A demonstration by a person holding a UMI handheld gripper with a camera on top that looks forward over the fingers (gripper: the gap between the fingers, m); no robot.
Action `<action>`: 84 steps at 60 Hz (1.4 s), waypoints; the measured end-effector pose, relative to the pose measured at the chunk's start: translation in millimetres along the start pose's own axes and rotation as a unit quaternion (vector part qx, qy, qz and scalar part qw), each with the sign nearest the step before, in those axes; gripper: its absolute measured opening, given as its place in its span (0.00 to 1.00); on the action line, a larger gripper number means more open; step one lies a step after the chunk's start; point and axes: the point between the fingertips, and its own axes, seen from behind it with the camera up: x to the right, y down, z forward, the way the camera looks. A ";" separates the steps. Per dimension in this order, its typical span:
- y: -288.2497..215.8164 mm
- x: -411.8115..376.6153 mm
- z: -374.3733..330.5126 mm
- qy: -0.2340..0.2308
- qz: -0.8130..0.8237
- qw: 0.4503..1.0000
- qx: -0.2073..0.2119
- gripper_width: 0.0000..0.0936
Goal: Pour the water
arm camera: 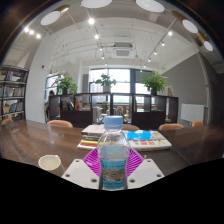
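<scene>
Between the tool's point(113, 172) two fingers sat a clear plastic water bottle point(113, 152) with a pale blue cap, upright, and both pink pads point(93, 160) looked pressed against its sides, so the tool was closed on it about as far as the bottle allowed. Bottle looked maybe half full, hard to say for sure. Just to the near left of the fingers, a small white cup point(49, 162) stood on the dark wooden bench point(30, 140). Farther back, right behind the bottle, was a stack of books or papers point(150, 141) with some colourful covers. Beyond the bench were tan chairs point(61, 124), a few potted plants point(155, 81) by big windows, and a bookshelf point(11, 93) off on the far left.
</scene>
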 end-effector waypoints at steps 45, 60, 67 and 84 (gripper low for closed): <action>72.5 6.2 -38.0 0.018 0.031 0.997 -0.063 0.92; 96.8 -25.0 -114.6 0.022 0.039 0.994 -0.104 0.91; 98.9 -45.5 -147.6 0.012 0.038 0.993 -0.115 0.92; 54.4 -65.9 -194.3 0.004 0.036 0.995 -0.097 0.92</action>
